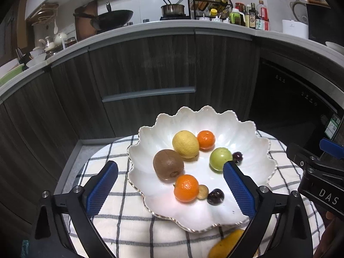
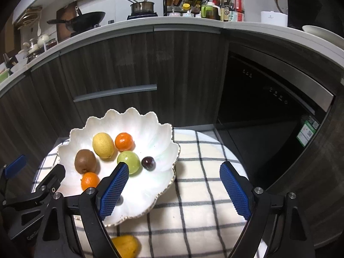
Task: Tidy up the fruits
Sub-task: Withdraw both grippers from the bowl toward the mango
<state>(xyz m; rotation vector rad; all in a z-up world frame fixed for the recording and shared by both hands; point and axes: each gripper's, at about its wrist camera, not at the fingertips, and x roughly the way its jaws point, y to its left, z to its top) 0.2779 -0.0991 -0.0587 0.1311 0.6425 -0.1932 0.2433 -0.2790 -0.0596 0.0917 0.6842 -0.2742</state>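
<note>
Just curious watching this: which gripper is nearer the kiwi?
Left. The left gripper is open over the plate just beside the kiwi; the right gripper is open farther right, past the plate's edge.

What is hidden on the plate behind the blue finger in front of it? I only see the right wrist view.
Observer: A dark cherry lies there, on the near part of the white plate.
Operator: Anything next to it?
Observer: A small tan round fruit sits between that cherry and the near orange, apparently touching the orange.
Operator: Is the left gripper holding anything?
Observer: No. The left gripper is wide open over the plate, and its pads press on nothing.
</note>
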